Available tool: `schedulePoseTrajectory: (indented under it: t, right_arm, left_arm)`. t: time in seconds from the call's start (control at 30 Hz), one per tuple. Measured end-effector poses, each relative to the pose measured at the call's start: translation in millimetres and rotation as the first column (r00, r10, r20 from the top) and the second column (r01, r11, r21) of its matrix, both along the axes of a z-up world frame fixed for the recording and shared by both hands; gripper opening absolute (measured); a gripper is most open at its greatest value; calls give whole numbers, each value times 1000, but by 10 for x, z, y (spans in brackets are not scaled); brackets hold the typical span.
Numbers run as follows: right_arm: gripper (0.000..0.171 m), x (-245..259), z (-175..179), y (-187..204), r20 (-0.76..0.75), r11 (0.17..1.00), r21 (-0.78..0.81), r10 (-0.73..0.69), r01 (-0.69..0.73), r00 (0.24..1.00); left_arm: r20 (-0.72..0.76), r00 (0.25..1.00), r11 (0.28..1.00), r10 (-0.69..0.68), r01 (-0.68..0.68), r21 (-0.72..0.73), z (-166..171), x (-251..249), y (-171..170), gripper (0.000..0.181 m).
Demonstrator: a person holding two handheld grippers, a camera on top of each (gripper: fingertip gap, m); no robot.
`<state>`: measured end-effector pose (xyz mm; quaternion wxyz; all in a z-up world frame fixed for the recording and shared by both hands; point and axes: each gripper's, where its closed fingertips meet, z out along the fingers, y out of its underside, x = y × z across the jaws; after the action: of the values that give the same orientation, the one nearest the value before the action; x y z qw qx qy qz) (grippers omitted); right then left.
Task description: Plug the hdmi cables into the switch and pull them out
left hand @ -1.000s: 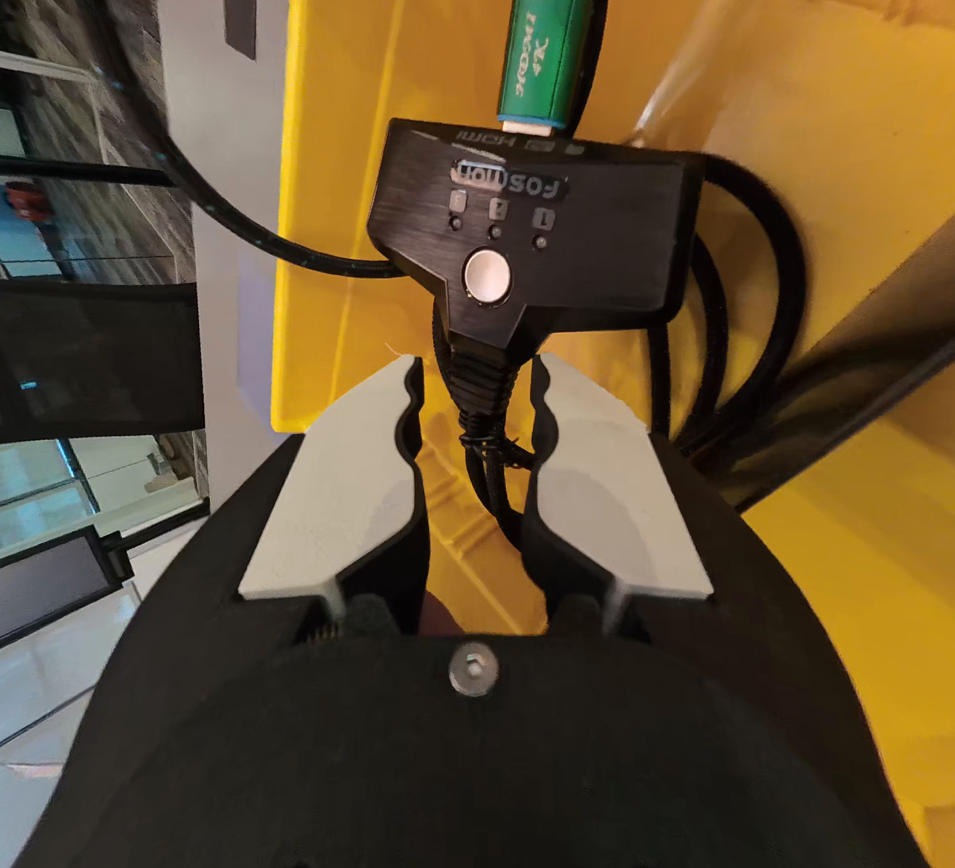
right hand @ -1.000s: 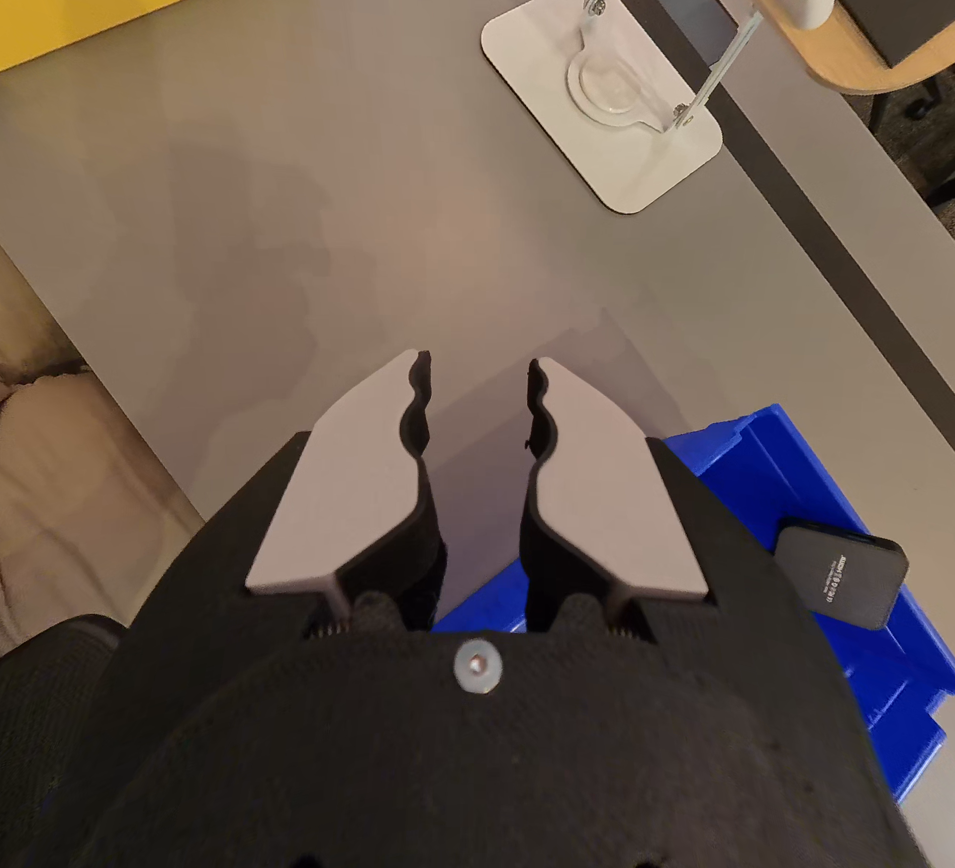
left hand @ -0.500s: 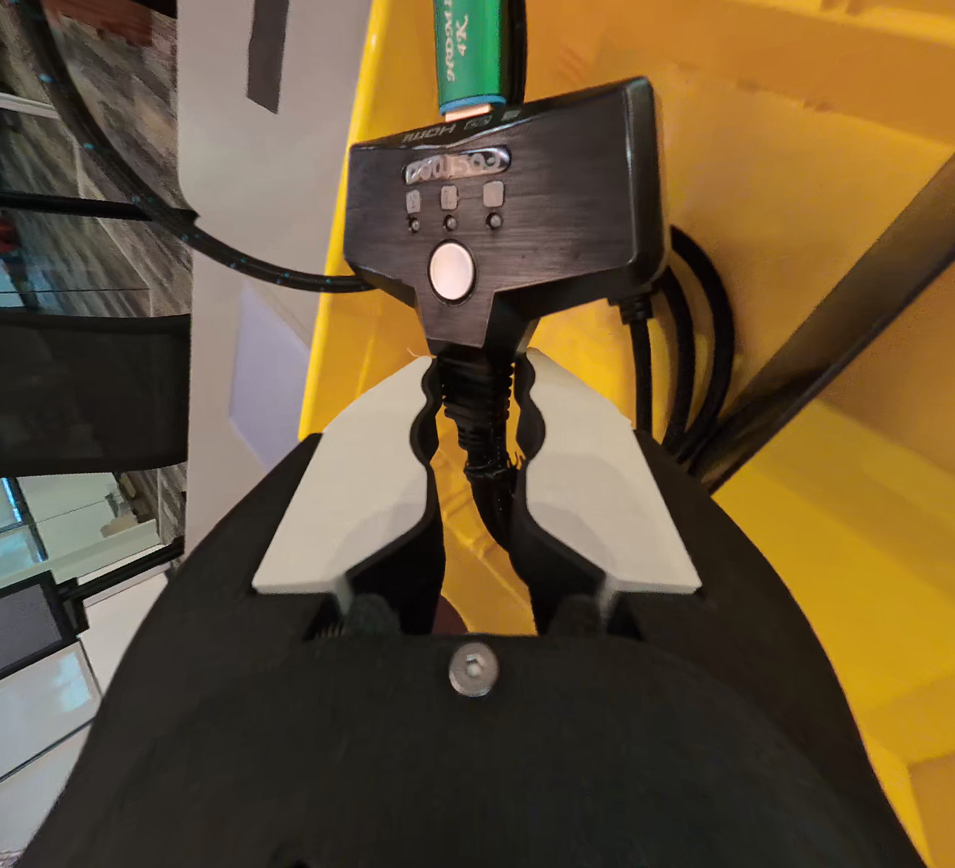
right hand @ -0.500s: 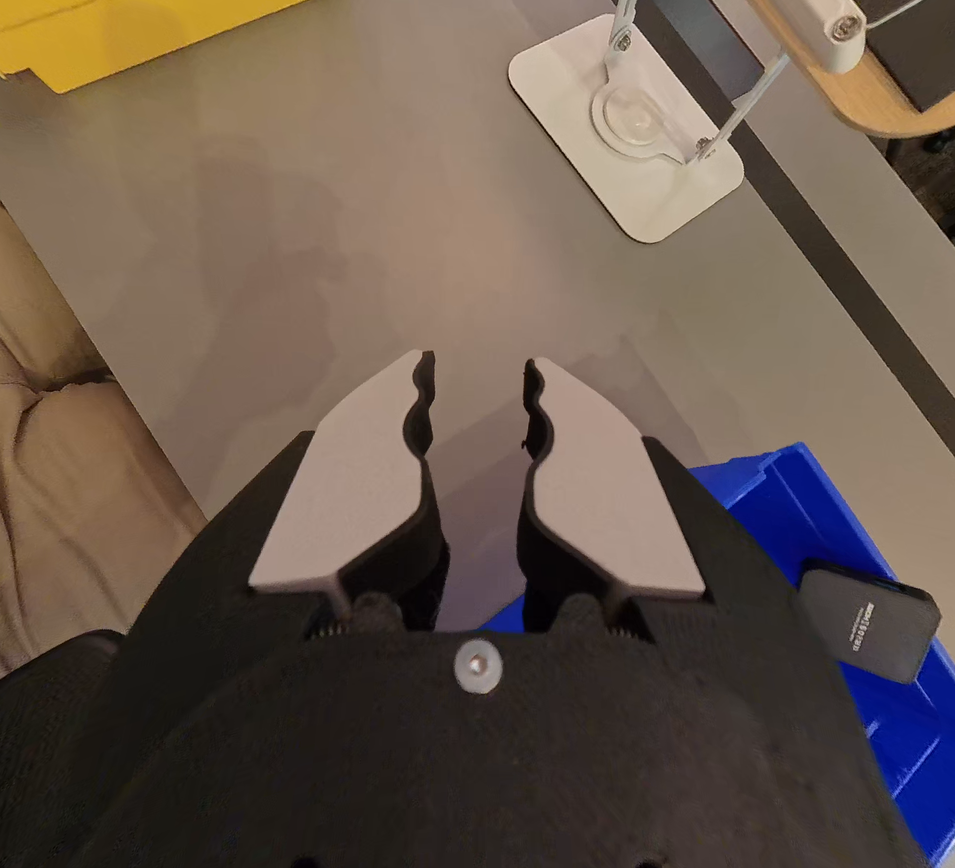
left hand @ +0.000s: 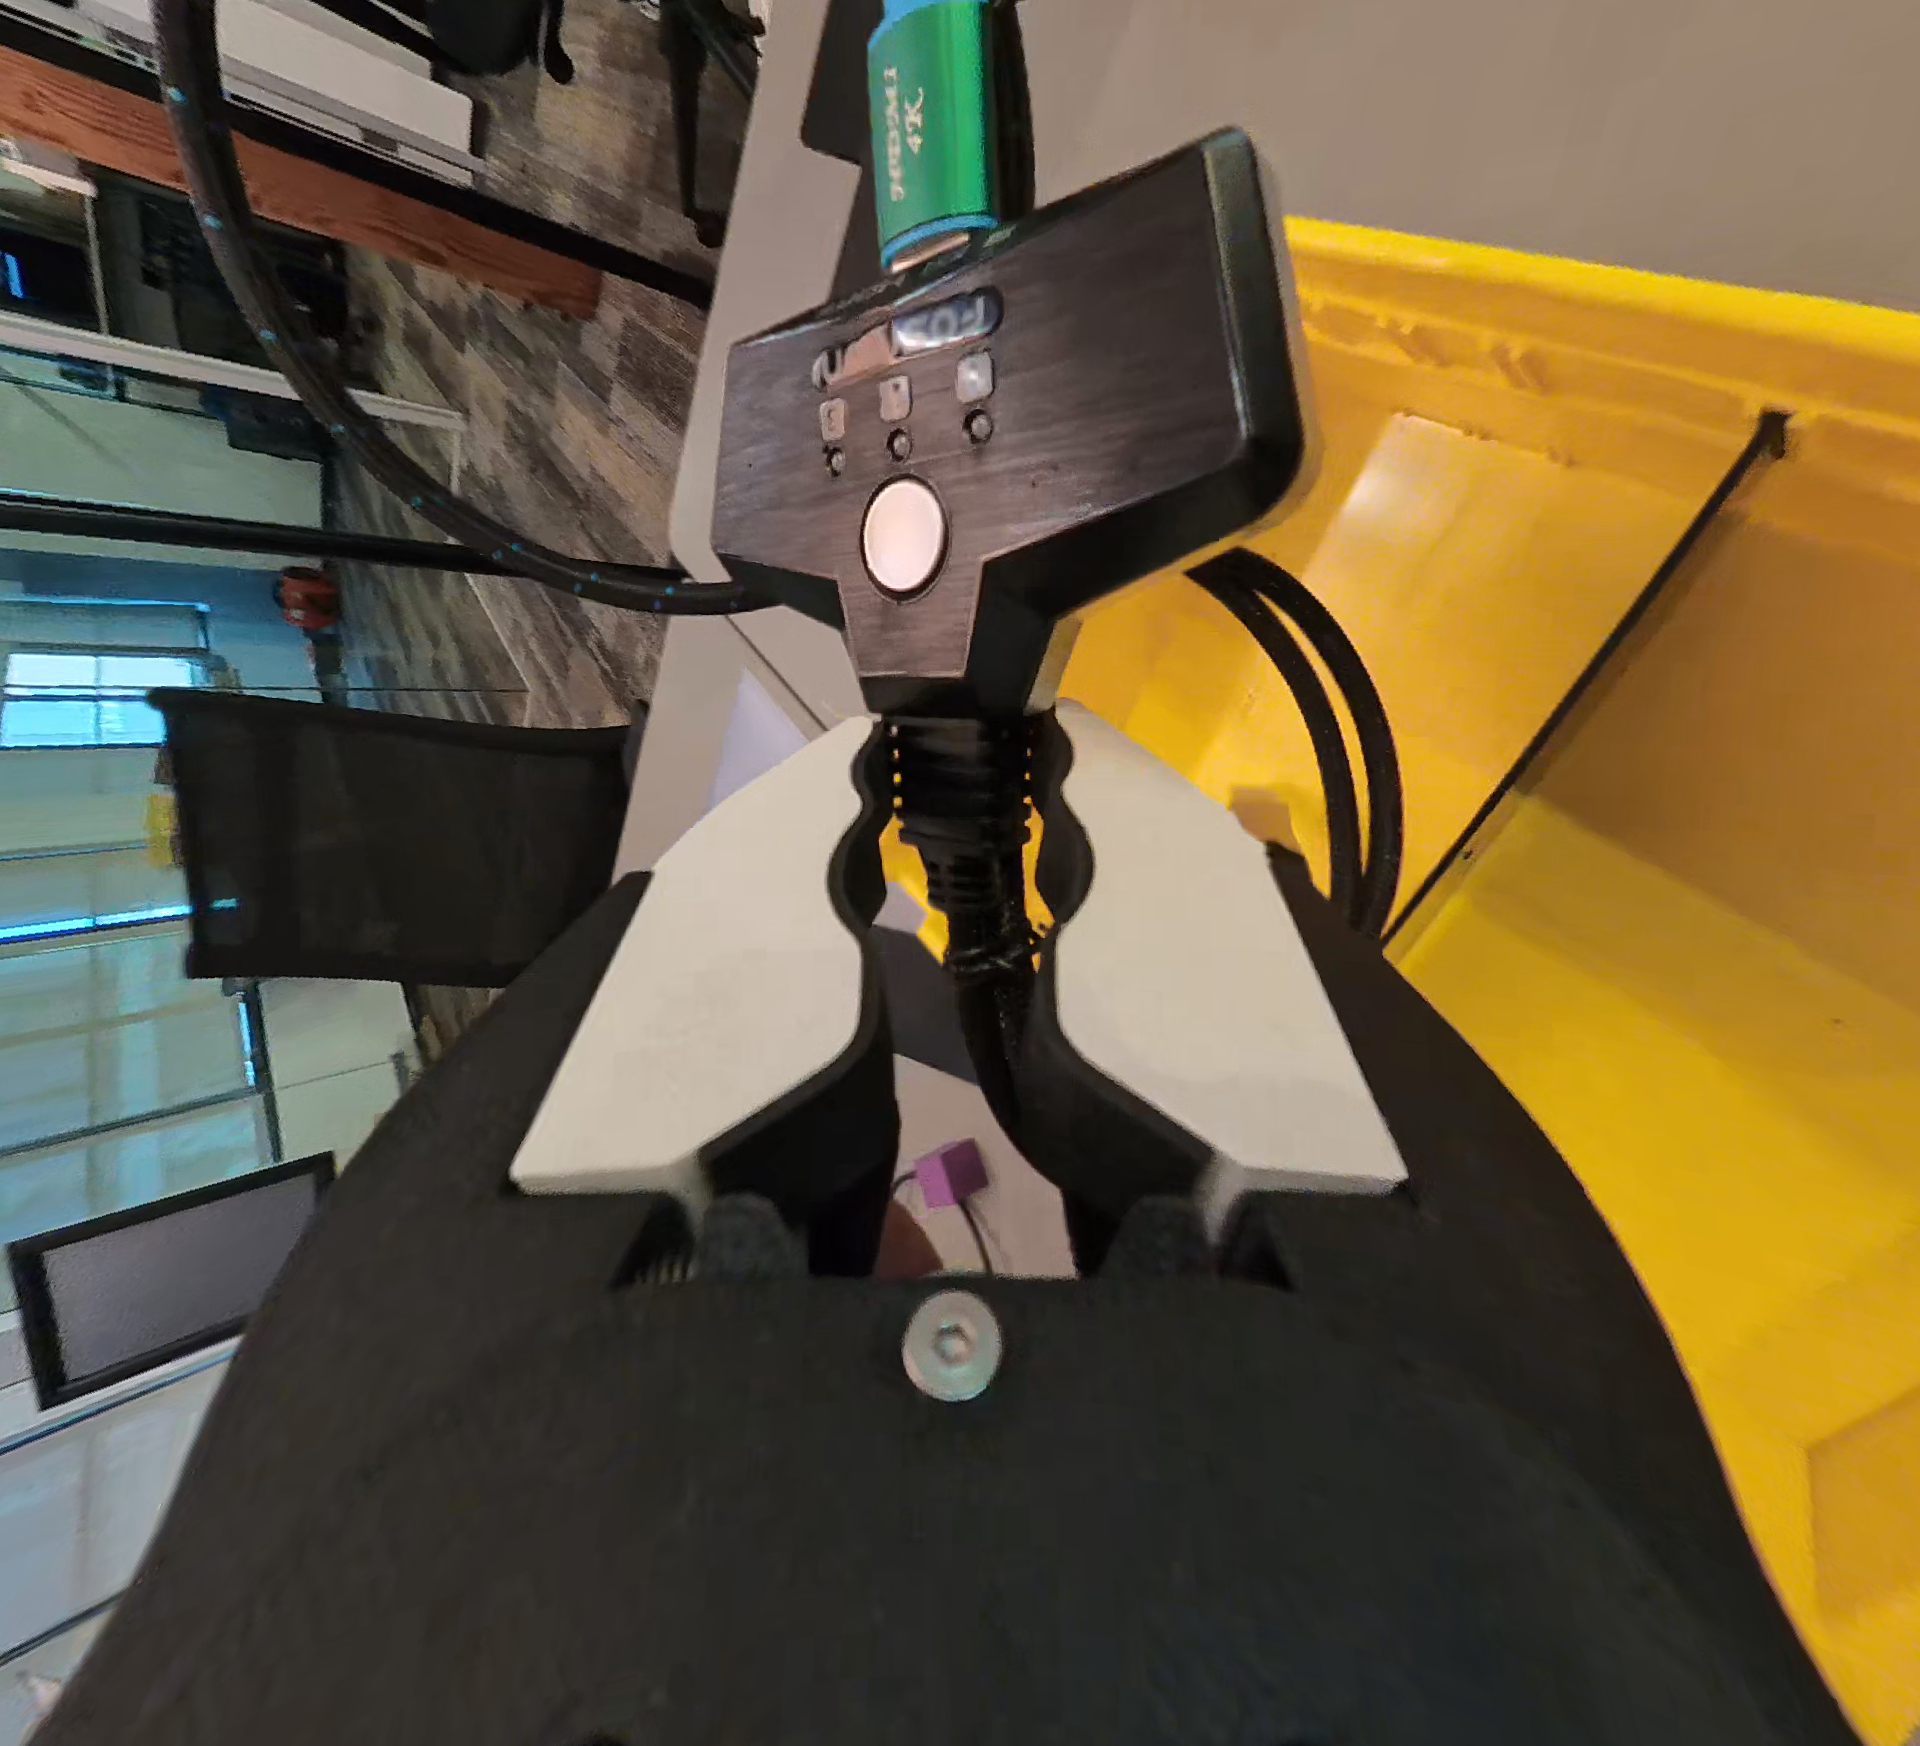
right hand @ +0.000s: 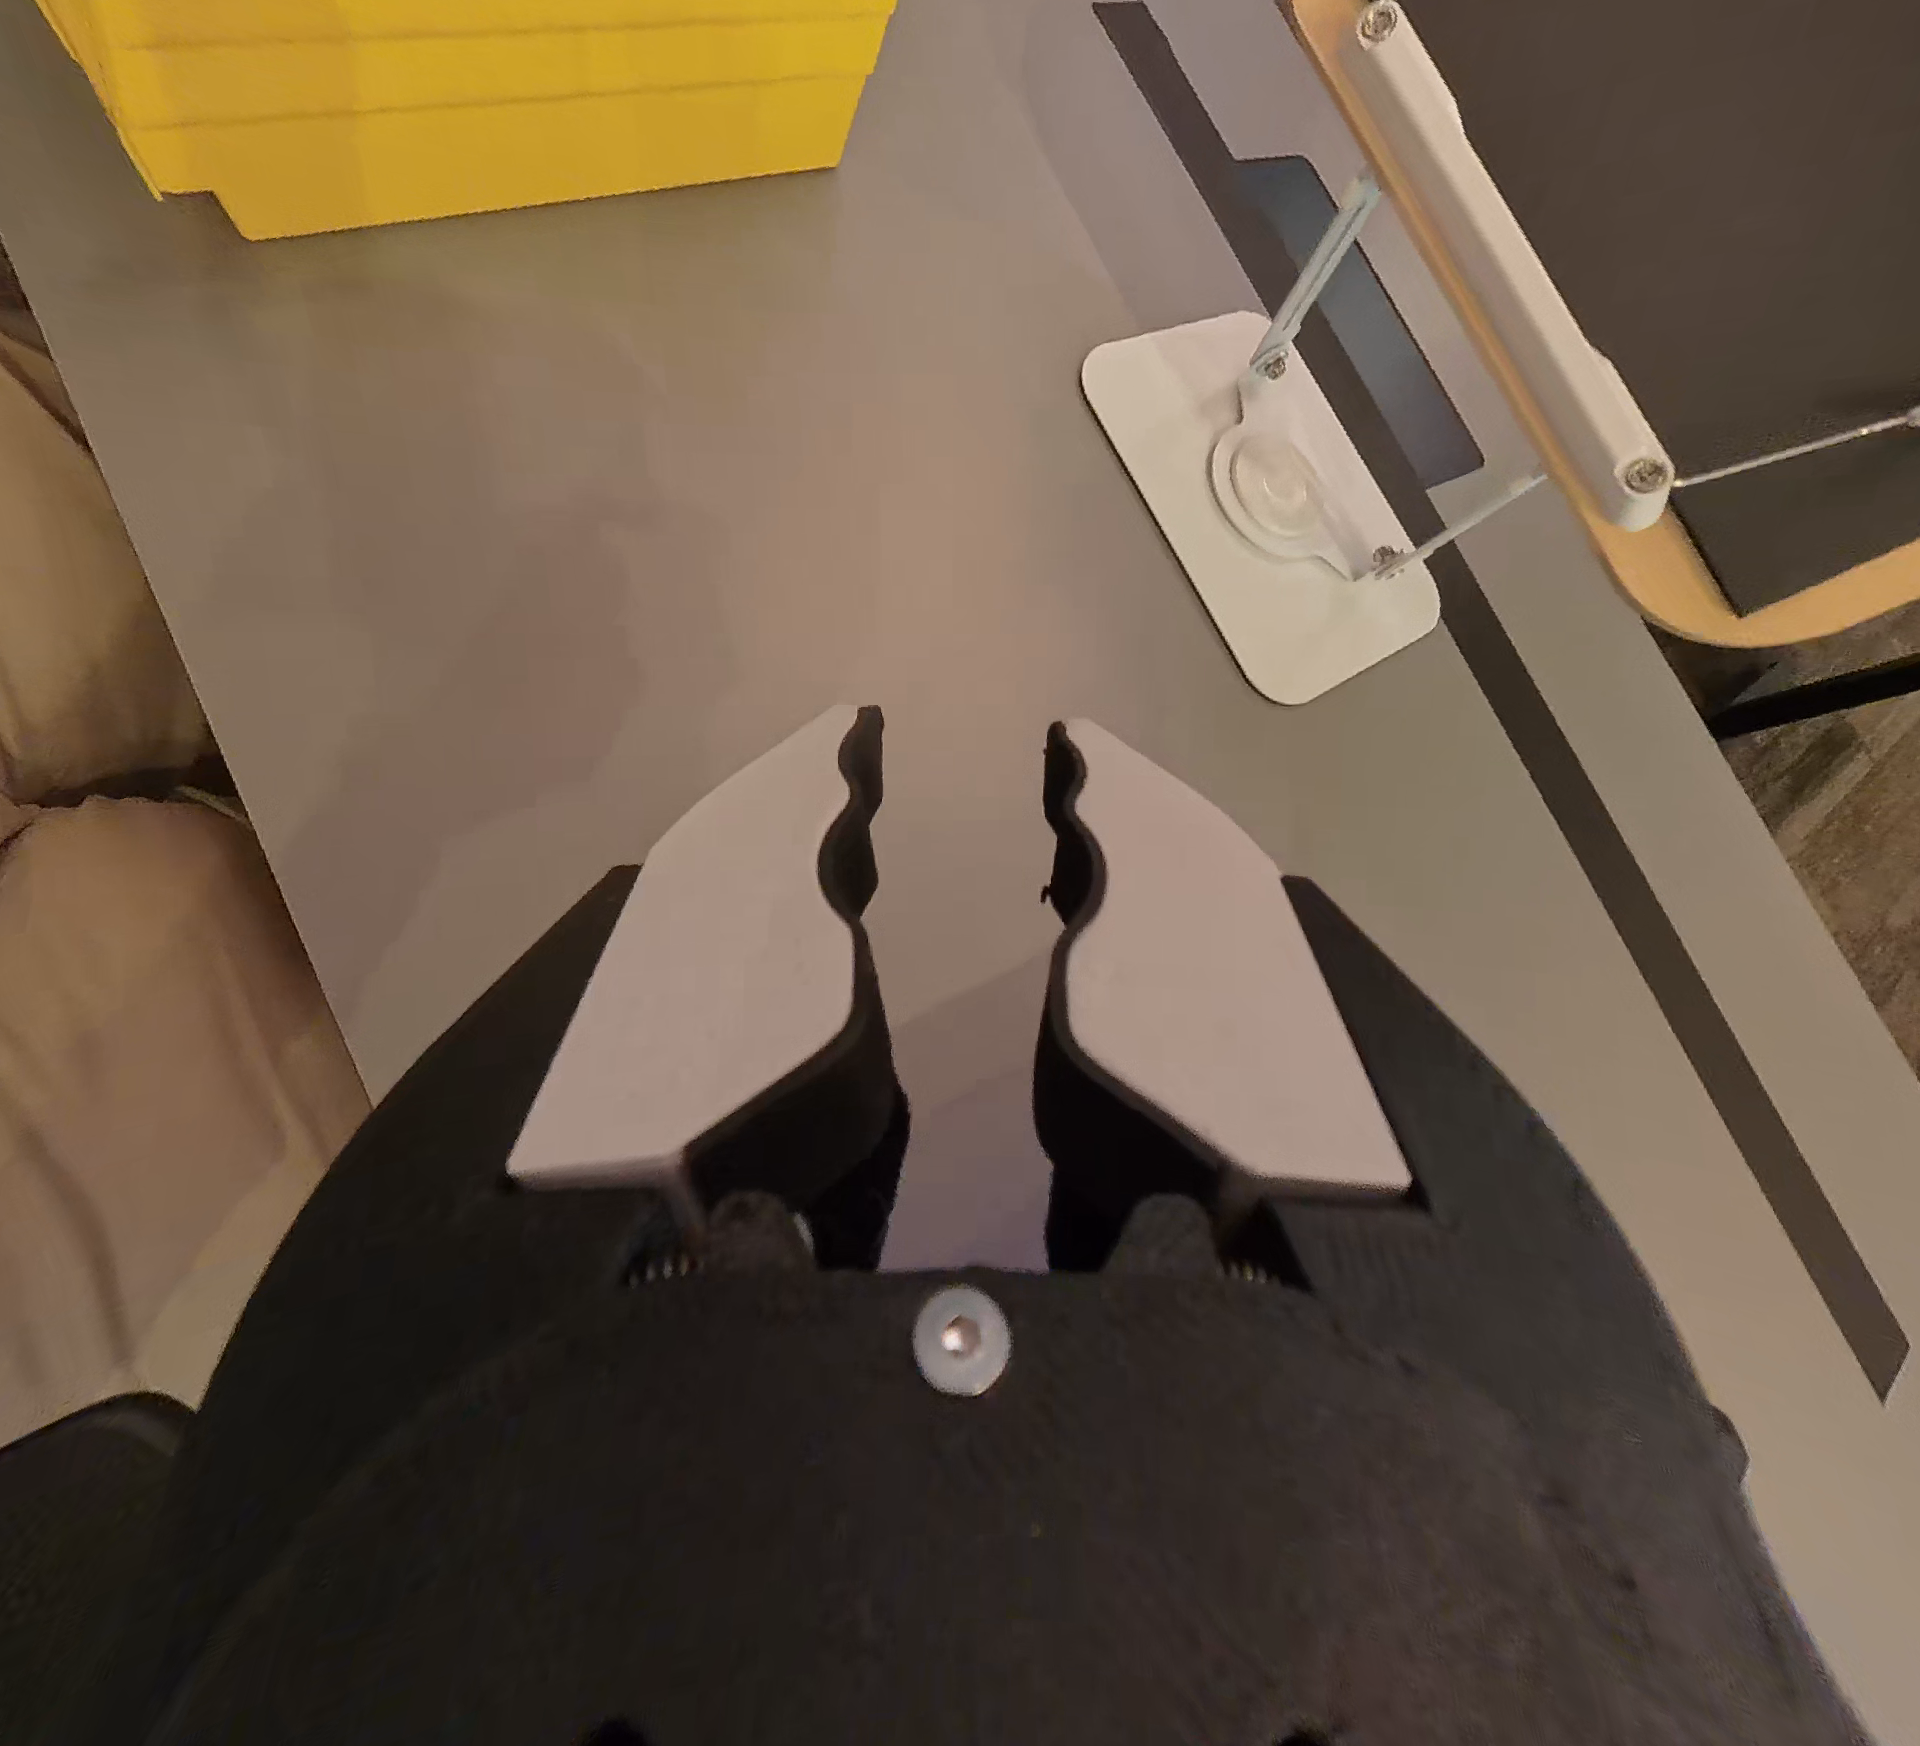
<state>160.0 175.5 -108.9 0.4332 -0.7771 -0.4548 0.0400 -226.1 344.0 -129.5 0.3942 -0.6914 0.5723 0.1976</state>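
My left gripper [left hand: 958,761] is shut on the ribbed cable neck of the black HDMI switch [left hand: 1018,408] and holds it up above the yellow bin [left hand: 1558,865]. A green and blue HDMI plug [left hand: 930,127] sits in a port on the switch's far edge; its braided black cable [left hand: 208,242] loops off to the left. More black cables [left hand: 1340,740] hang from the switch into the bin. My right gripper [right hand: 961,740] is open and empty above the grey table [right hand: 623,501]. The yellow bin [right hand: 468,55] shows at the top left of the right wrist view.
A white lamp base [right hand: 1262,501] with thin metal arms stands on the table at the right, under a wooden-rimmed black panel [right hand: 1662,190]. A dark strip [right hand: 1558,761] runs along the table's right side. A beige cushion [right hand: 104,865] lies beyond the left table edge. My hands' fingertips stand some 40 cm from each other.
My left gripper has closed on the switch's cable neck and lifted the switch out of the yellow bin. My right gripper has moved back, so the yellow bin shows more and the blue bin has left view.
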Motion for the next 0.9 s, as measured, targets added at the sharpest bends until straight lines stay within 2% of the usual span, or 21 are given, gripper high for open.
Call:
schedulePoseTrajectory:
  t: [0.3,0.5,0.77,0.9]
  right_arm:
    - [28,-158,53,-38,-5,998,51,33,-32,999]
    - [34,-257,273,-48,19,972,227,53,-56,998]
    - [41,-571,729,-212,184,818,547,86,-175,979]
    - [30,-715,906,-292,269,709,665,66,-234,961]
  left_arm:
    - [14,999,994,-51,49,95,528,148,-122,25]
    - [23,993,980,-116,111,166,894,430,-290,24]
    - [48,961,951,-272,261,163,1294,1278,-745,25]
    - [69,932,930,-356,346,121,1256,1824,-1027,25]
